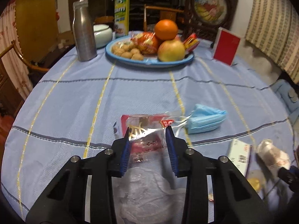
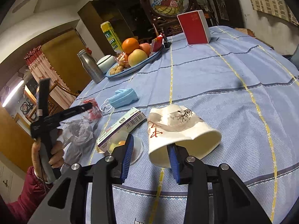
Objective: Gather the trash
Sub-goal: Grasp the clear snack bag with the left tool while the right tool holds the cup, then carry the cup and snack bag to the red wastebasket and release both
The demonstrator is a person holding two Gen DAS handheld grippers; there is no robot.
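2 grippers worked over a round table under a blue cloth (image 1: 74,97) with yellow and grey stripes. The left gripper (image 1: 148,133) had its pads on either side of a red-and-clear wrapper (image 1: 143,130) with pale characters printed on it; the film looked crumpled between the pads, so it seemed pinched, and a clear plastic bag (image 1: 149,190) lay beneath the fingers. Just right of the wrapper lay a folded blue mask (image 1: 205,119) with white loops. In the right wrist view a hand (image 2: 44,153) in a dark red sleeve held that left tool. The right gripper (image 2: 152,147) stood open: its right finger (image 2: 173,160) reached inside the mouth of a tipped paper cup (image 2: 179,130) printed with an ink painting and red brush characters, while its left finger (image 2: 129,149) sat apart from the cup, in front of a small clear tub (image 2: 121,145) holding something yellow and orange. Beside the tub lay a white carton (image 2: 123,125) with a barcode; its small print was unreadable. Farther back stood a plate (image 1: 149,62) of fruit and biscuits, a metal bottle (image 1: 84,31), a yellow box (image 1: 122,9) lettered "B", and a red card box (image 1: 227,46) with no legible text.
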